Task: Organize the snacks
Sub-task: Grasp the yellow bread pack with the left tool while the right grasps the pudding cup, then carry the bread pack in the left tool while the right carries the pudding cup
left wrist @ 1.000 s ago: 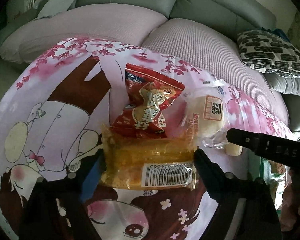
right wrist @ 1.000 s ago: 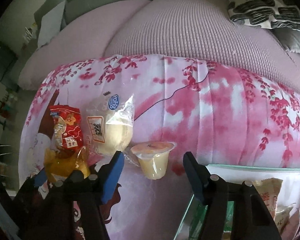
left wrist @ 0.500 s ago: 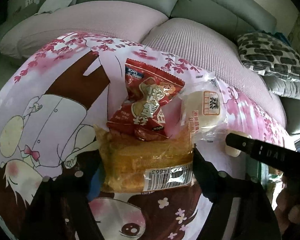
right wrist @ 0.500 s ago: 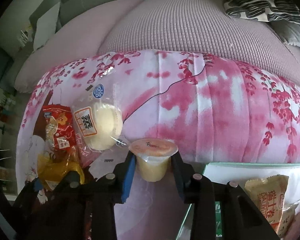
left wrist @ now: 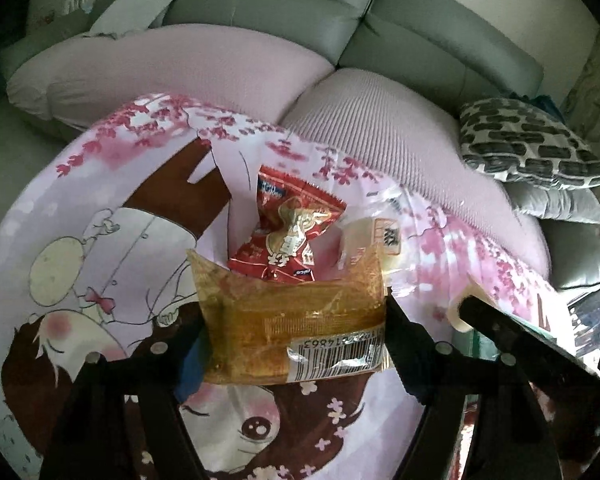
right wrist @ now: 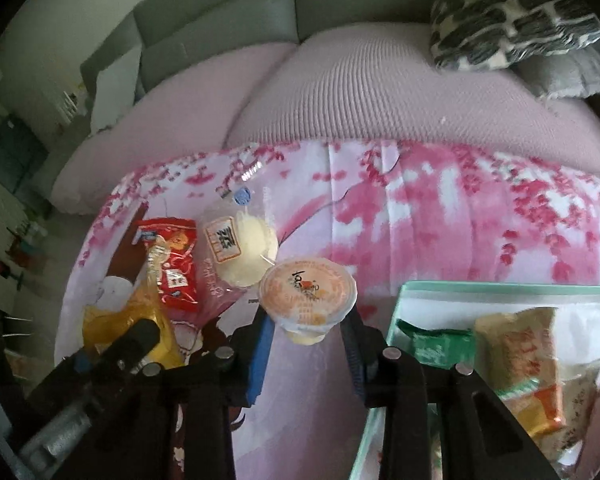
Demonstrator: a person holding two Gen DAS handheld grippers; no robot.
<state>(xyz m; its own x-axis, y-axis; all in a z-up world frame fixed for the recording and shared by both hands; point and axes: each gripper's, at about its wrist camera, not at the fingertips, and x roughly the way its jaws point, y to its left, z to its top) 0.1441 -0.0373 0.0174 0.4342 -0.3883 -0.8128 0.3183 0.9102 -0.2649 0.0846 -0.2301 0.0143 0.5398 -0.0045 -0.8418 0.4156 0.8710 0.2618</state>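
Between the closing right tongs point(right wrist: 306, 342), a jelly cup point(right wrist: 307, 300); clamped in the left tongs point(left wrist: 296, 344), an orange packet point(left wrist: 292, 320).

Amber barcoded cake pack point(left wrist: 296, 332) and sealed jelly cup point(right wrist: 308, 296), both lifted.

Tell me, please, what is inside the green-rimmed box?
The box holds a green packet, an orange-printed cracker pack and more wrappers; whatever lies beneath them is covered.
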